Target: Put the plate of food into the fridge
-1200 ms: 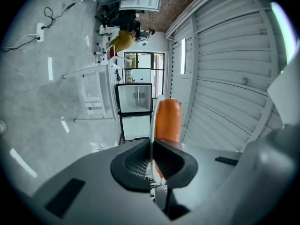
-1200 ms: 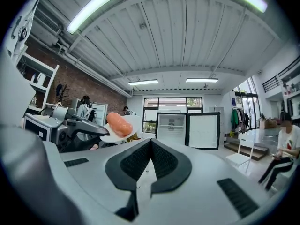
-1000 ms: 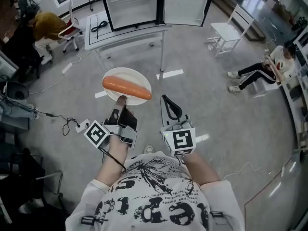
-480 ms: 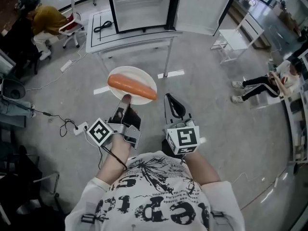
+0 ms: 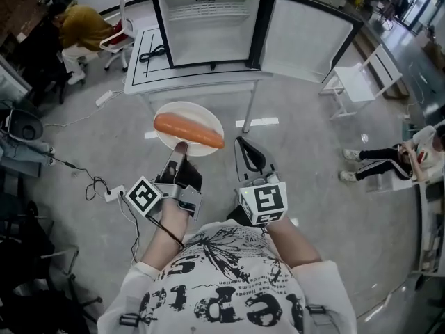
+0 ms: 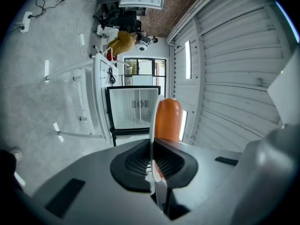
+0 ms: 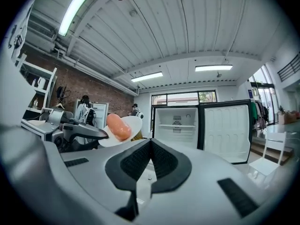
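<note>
- At the far left, by the top corner, we see a person in a yellow top (image 5: 78, 21) bent over on a seat.
- Lower down on the left, a white plug box (image 5: 113, 192) lies on the gray floor (image 5: 83, 145) with thin wires running from it.
- A white table (image 5: 142, 72) stands ahead of us. A black cord (image 5: 158, 51) lies near its left edge.
- Our left gripper (image 5: 179, 147) is shut tight on the near rim of the plate (image 5: 191, 110). The left gripper view shows the rim pinched thin between the two black pads.
- The plate is white and round. It is up in the air over the floor, just in front of the table's front edge, and not in the fridge yet.
- A long orange sausage (image 5: 188, 130) lies across the plate, from its left side down to its right side.
- The fridge (image 5: 208, 26) stands on the table, at the back and toward the right edge. It is open, and we can see white walls and a wire shelf inside.
- Its door (image 5: 306, 40) is swung out wide to the right, past the table's right edge.
- Our right gripper (image 5: 240, 142) is just to the right of the plate. Its two black pads are pressed together with nothing between them.
- A white chair (image 5: 358, 82) stands on the floor to the right of the door.
- At the far right edge, a seated person (image 5: 400, 160) has legs stretched out on the floor.
</note>
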Demonstrator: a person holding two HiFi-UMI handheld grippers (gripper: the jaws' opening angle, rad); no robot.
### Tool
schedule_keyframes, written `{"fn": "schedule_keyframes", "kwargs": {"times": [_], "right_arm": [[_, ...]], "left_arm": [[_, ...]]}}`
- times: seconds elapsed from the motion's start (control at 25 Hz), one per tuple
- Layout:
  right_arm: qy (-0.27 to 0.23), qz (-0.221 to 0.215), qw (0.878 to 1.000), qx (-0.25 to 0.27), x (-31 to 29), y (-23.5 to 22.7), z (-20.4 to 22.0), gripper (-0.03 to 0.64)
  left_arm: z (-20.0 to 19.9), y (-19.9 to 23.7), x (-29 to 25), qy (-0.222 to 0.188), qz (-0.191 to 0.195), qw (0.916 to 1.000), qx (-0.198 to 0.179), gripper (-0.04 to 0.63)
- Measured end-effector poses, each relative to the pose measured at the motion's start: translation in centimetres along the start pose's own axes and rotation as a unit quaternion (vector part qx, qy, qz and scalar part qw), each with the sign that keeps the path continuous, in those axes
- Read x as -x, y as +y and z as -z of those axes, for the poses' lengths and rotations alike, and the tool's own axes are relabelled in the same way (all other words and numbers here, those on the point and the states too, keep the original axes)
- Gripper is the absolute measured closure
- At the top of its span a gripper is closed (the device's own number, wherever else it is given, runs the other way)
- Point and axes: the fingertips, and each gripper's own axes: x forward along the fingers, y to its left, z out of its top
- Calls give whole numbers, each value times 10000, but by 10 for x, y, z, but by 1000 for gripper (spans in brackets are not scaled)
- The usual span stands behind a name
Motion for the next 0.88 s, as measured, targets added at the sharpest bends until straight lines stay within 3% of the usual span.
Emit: {"fn": "schedule_keyframes", "kwargs": {"times": [0.24,0.44,0.88], "right_arm": [[-69,-440,9988,181,-40,-78,-10,617],[-194,-498,9976,432,-71,-134,-19,617],[-49,-507,9981,342,-145,-175,-4,617]], "left_arm": [[20,0,-84,-324,122,9994,-74,575],[25,6,-136,-495,105,9987,-69,575],[-3,33,-210,-552,-141,9983,77,575]]}}
